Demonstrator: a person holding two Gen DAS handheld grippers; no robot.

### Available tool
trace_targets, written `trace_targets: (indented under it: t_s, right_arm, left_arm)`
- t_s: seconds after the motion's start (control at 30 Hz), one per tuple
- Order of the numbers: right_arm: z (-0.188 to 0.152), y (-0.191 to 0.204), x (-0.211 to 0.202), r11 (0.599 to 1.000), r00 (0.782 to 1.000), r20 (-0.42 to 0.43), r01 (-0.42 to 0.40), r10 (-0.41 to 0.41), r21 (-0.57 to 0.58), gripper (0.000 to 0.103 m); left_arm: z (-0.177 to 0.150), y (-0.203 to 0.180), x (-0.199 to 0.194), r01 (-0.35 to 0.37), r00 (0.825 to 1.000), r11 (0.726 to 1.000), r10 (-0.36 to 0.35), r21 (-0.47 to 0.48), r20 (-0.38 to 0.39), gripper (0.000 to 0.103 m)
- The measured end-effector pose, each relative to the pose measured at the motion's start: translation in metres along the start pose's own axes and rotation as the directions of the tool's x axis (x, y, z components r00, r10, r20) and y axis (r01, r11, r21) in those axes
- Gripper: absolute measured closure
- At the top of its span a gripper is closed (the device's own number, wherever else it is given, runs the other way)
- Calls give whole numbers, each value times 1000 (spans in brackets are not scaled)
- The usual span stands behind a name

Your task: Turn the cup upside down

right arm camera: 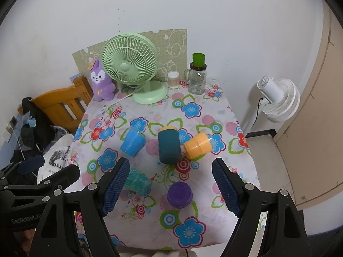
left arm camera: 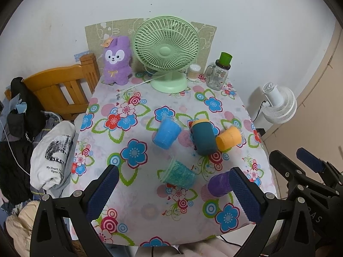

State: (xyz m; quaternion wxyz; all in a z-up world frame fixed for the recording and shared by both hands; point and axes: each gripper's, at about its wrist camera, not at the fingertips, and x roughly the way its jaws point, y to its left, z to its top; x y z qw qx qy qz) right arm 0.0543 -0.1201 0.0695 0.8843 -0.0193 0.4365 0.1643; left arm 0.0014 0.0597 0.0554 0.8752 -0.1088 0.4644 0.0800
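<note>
Several cups lie on their sides on the flowered tablecloth (left arm camera: 128, 214): a blue cup (left arm camera: 166, 133) (right arm camera: 133, 141), a dark teal cup (left arm camera: 203, 136) (right arm camera: 169, 145), an orange cup (left arm camera: 229, 138) (right arm camera: 198, 144), a turquoise textured cup (left arm camera: 179, 174) (right arm camera: 137, 181) and a purple cup (left arm camera: 219, 184) (right arm camera: 179, 194). My left gripper (left arm camera: 173, 194) is open and empty above the table's near edge, with the turquoise cup ahead between its fingers. My right gripper (right arm camera: 170, 187) is open and empty, with the purple cup between its fingers, untouched.
At the table's back stand a green fan (left arm camera: 167, 51), a purple plush rabbit (left arm camera: 117, 61), a cotton-swab jar (left arm camera: 194, 71) and a glass jar with a green cup on top (left arm camera: 218, 72). A wooden chair (left arm camera: 62, 90) and clothes are left; a white fan (left arm camera: 278, 105) is right.
</note>
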Motion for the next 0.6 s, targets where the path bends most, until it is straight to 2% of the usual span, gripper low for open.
trace_targets:
  t_s: [0.6]
  right_arm:
    - [-3, 3, 10, 1000, 1000, -26, 2, -2, 8, 21]
  left_arm:
    - [-1, 3, 11, 3, 1000, 1000, -3, -5, -28, 0]
